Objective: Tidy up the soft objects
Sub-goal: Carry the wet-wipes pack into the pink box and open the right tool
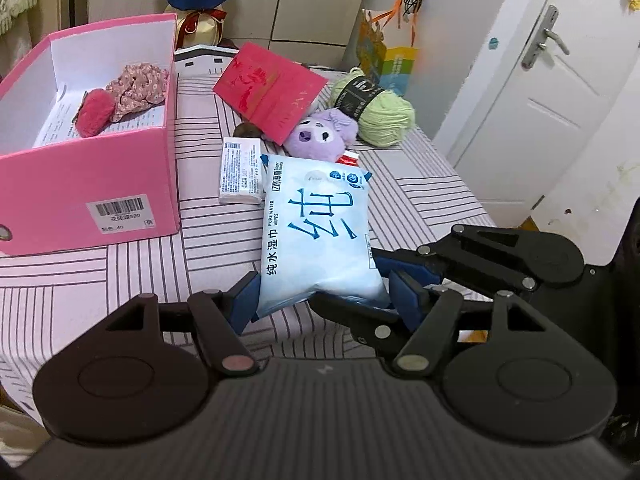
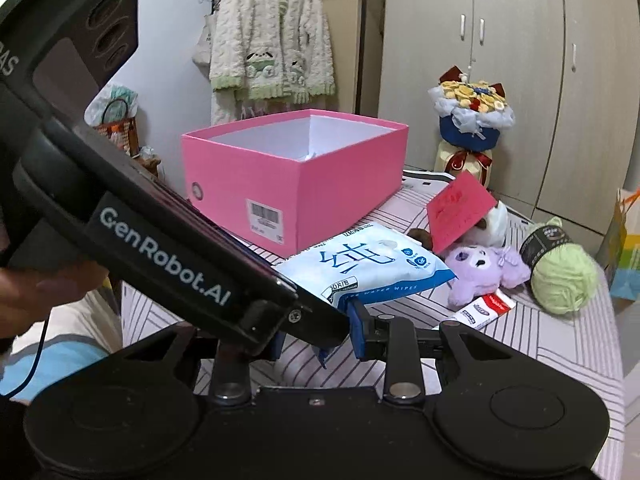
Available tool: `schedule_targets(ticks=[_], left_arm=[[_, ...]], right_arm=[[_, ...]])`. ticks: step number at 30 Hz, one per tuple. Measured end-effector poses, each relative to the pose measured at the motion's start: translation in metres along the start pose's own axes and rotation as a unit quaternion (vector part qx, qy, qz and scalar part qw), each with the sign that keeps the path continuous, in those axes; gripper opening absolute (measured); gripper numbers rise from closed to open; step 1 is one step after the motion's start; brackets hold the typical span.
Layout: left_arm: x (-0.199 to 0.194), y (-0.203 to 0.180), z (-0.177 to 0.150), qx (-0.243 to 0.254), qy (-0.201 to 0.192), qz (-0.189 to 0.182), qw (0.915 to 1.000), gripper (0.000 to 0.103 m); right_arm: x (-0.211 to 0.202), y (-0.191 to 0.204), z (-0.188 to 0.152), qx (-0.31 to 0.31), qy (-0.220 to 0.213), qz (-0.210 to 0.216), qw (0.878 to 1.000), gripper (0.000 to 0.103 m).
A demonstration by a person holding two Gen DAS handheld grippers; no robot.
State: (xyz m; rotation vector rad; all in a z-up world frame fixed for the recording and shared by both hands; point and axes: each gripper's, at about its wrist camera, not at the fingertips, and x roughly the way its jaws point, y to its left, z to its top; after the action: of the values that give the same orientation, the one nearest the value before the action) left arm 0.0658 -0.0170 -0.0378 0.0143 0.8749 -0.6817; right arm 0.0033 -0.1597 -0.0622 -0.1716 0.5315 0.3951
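Note:
A pale blue pack of wet wipes [image 1: 316, 236] lies on the striped table, and both grippers hold its near end. My left gripper [image 1: 324, 300] is shut on its width. My right gripper [image 2: 320, 332] is shut on its corner, seen in the left wrist view [image 1: 404, 276] beside the pack. The pack shows in the right wrist view [image 2: 368, 264] too. A purple plush toy [image 1: 320, 136] and a green yarn skein [image 1: 376, 110] lie behind it. The open pink box [image 1: 92, 196] holds a floral scrunchie [image 1: 138, 90] and a red fuzzy item [image 1: 94, 114].
A red envelope [image 1: 268, 88] leans over the plush. A white carton [image 1: 240, 176] lies left of the pack, a toothpaste tube [image 2: 480, 310] right of it. A flower bouquet [image 2: 472, 120] stands at the back. A door [image 1: 540, 92] is to the right. The left gripper's body [image 2: 160, 248] blocks the right view.

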Motion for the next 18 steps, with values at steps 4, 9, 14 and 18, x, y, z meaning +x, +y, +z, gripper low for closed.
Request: schedule_targets(ticks=[4, 9, 14, 18], left_arm=[[-0.018, -0.001, 0.001, 0.011, -0.005, 0.0, 0.9999, 0.068], [-0.046, 0.004, 0.01, 0.032, -0.032, 0.009, 0.9989, 0.069], [-0.069, 0.016, 0.024, 0.038, -0.066, 0.025, 0.9968, 0.069], [-0.079, 0.036, 0.04, 0.027, -0.088, 0.041, 0.9949, 0.069]], right_arm=[[-0.01, 0.012, 0.009, -0.016, 0.001, -0.007, 1.0, 0.036], [-0.017, 0.027, 0.03, -0.041, -0.025, -0.01, 0.999, 0.036], [-0.013, 0.034, 0.058, -0.049, -0.054, 0.003, 0.997, 0.037], [0.003, 0.029, 0.081, -0.044, -0.072, 0.02, 0.996, 0.038]])
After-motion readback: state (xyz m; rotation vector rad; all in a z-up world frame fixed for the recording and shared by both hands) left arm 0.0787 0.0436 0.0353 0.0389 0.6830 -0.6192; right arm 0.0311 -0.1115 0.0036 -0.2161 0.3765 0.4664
